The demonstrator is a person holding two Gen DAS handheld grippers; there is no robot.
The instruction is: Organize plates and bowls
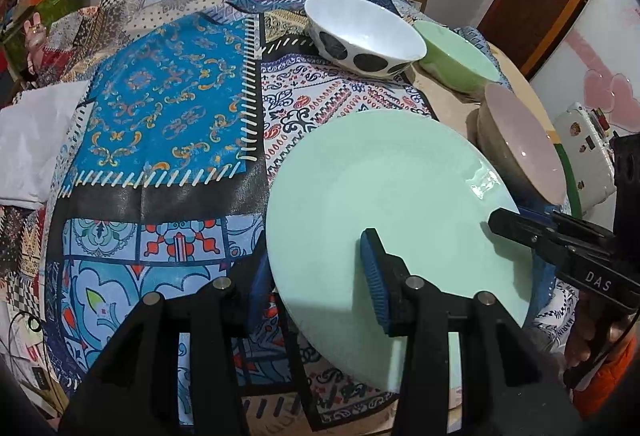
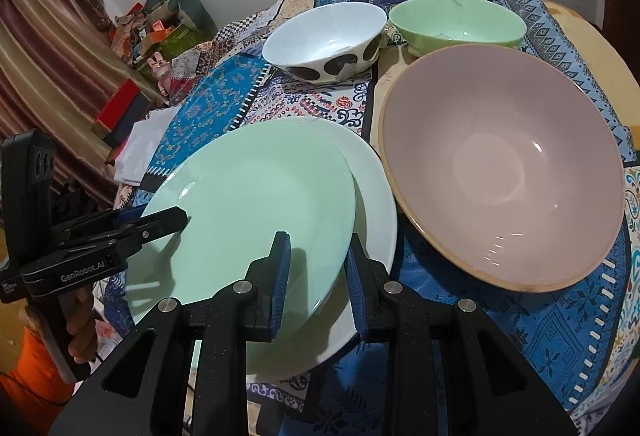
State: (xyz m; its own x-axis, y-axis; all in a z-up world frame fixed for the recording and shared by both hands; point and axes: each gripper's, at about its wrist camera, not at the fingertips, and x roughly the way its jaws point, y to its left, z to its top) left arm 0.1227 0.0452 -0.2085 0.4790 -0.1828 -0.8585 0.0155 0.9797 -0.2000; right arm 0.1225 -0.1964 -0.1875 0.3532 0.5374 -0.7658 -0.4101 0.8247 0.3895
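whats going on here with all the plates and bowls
A person holds two handheld grippers, both clamped on the rim of a round mint-green plate: the left gripper on one edge, the right gripper on the other. The plate hangs tilted over a larger white plate on the patchwork tablecloth. Beside them sit a big pink bowl, a white bowl with black spots and a pale green bowl.

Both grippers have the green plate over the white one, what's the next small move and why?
Probably lower the green plate the rest of the way onto the white plate, then let go. Both the left gripper and right gripper clamp its rim, and it sits tilted, nearly centred above the white one.
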